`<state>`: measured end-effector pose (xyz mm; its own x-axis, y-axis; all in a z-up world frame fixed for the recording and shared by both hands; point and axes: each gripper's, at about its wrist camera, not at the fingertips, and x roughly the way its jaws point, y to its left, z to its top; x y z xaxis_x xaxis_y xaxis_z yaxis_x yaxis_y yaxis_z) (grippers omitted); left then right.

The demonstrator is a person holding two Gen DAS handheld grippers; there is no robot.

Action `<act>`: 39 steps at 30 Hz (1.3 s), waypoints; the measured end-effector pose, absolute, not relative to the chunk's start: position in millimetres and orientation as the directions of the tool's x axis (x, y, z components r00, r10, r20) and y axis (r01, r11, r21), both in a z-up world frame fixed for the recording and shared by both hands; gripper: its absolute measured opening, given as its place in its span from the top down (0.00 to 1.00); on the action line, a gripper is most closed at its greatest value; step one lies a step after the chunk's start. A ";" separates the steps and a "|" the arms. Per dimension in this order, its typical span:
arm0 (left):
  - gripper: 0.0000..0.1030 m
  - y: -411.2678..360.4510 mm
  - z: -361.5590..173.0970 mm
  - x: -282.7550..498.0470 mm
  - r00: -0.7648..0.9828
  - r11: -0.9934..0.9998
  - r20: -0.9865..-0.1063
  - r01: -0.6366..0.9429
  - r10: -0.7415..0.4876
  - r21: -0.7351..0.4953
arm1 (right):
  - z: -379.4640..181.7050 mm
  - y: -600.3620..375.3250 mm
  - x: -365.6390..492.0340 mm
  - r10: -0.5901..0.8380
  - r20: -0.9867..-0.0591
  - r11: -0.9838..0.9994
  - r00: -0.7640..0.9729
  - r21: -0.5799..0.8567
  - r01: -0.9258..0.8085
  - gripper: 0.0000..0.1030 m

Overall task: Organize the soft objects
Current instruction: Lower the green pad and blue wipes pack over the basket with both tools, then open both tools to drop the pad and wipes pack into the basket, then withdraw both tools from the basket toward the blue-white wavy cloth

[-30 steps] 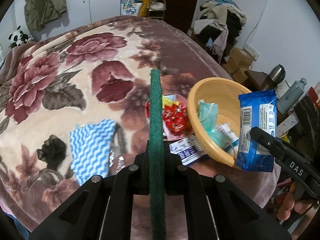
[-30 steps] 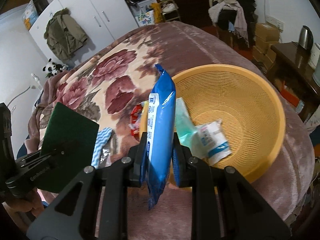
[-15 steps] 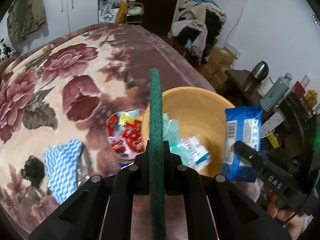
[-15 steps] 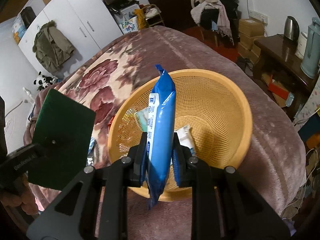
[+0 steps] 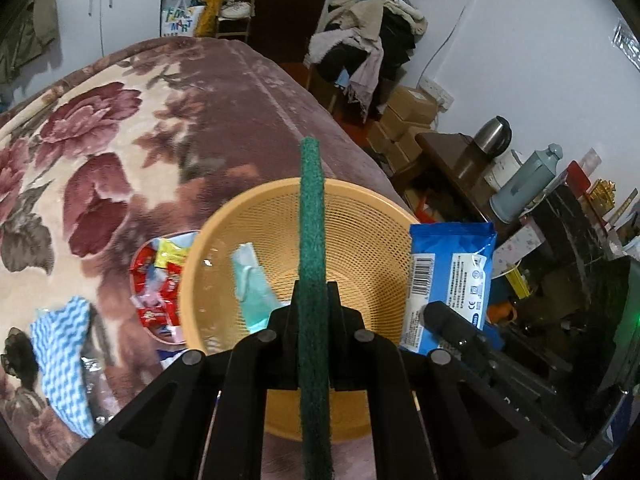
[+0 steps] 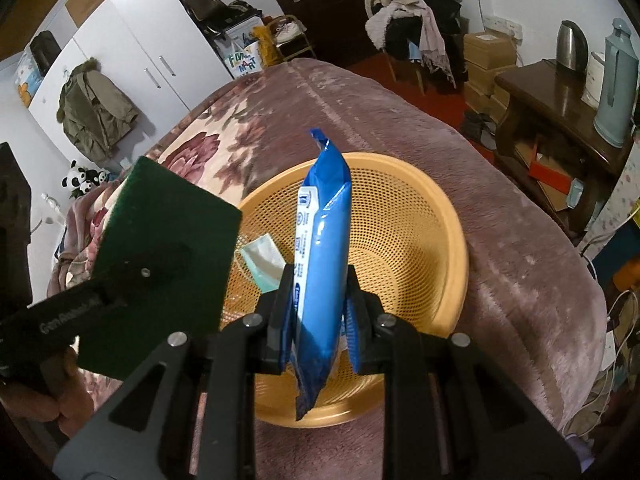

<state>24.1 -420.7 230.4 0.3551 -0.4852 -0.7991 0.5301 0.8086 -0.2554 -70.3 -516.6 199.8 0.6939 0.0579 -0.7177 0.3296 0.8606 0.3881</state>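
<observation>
My left gripper [image 5: 314,300] is shut on a green scouring pad [image 5: 312,216], held edge-on above the orange mesh basket [image 5: 372,248]. From the right wrist view the same green scouring pad [image 6: 160,264] shows flat at the left, over the basket's left rim. My right gripper [image 6: 318,280] is shut on a blue wipes pack [image 6: 322,240], upright above the orange mesh basket [image 6: 416,216]. In the left wrist view the blue wipes pack [image 5: 450,280] hangs at the basket's right rim. A pale green mask packet [image 5: 252,280] lies inside the basket.
A pink dish of red candy packets [image 5: 154,284] and a blue-white wavy cloth [image 5: 64,356] lie on the floral blanket [image 5: 100,152] left of the basket. A dark wooden side table [image 6: 560,100] with a kettle and a thermos stands to the right, past the bed's edge.
Both grippers have shifted to the right over the basket with their loads. The basket now sits centred under each. The green pad has come closer to the blue pack.
</observation>
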 end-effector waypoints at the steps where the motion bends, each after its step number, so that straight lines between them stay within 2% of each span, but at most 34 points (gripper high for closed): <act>1: 0.94 -423.4 228.2 25.1 0.351 0.809 -0.801 0.529 -0.484 -0.257 | 199.1 -518.2 -69.8 0.053 -0.720 0.860 0.692 0.385 0.335 0.78; 5: 0.92 -434.2 218.3 26.5 0.317 0.789 -0.807 0.553 -0.498 -0.269 | 193.9 -527.7 -66.0 0.055 -0.731 0.848 0.680 0.394 0.355 0.76; 6: 0.80 -436.4 216.9 25.3 0.313 0.788 -0.812 0.557 -0.492 -0.262 | 191.8 -530.2 -64.8 0.062 -0.738 0.843 0.672 0.400 0.361 0.69; 7: 0.50 -436.5 216.3 24.9 0.315 0.790 -0.817 0.559 -0.484 -0.252 | 190.4 -532.0 -64.9 0.062 -0.742 0.839 0.667 0.401 0.368 0.50; 9: 0.22 -432.8 218.4 23.4 0.338 0.798 -0.809 0.551 -0.480 -0.244 | 190.7 -535.7 -69.0 0.040 -0.739 0.833 0.673 0.397 0.386 0.36; 10: 0.16 -428.0 220.9 22.6 0.356 0.804 -0.800 0.542 -0.483 -0.244 | 191.7 -537.1 -71.5 0.036 -0.733 0.832 0.679 0.398 0.386 0.32; 14: 0.09 -415.3 225.0 21.4 0.389 0.827 -0.801 0.519 -0.455 -0.217 | 193.3 -536.8 -74.1 0.030 -0.737 0.838 0.676 0.386 0.384 0.29; 18: 0.01 -402.6 225.2 20.6 0.424 0.859 -0.817 0.487 -0.390 -0.157 | 194.7 -530.9 -73.7 0.017 -0.749 0.850 0.663 0.360 0.384 0.13; 22: 0.01 -390.5 224.5 18.2 0.454 0.879 -0.830 0.469 -0.324 -0.086 | 194.2 -524.3 -74.4 -0.036 -0.778 0.863 0.628 0.292 0.411 0.00; 32: 0.01 -357.4 209.2 12.3 0.440 0.908 -0.873 0.419 -0.209 -0.007 | 184.0 -508.3 -72.1 -0.035 -0.866 0.879 0.500 0.211 0.427 0.00; 39: 0.01 -338.3 198.7 12.7 0.393 0.928 -0.904 0.373 -0.165 -0.007 | 182.2 -491.9 -72.3 -0.054 -0.897 0.893 0.440 0.154 0.423 0.00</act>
<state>12.7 -338.3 198.7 0.3932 -0.1654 -0.9045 0.3735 0.9276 -0.0073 -72.3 -491.9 182.2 0.4396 -0.0540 -0.8966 0.4229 0.8931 0.1535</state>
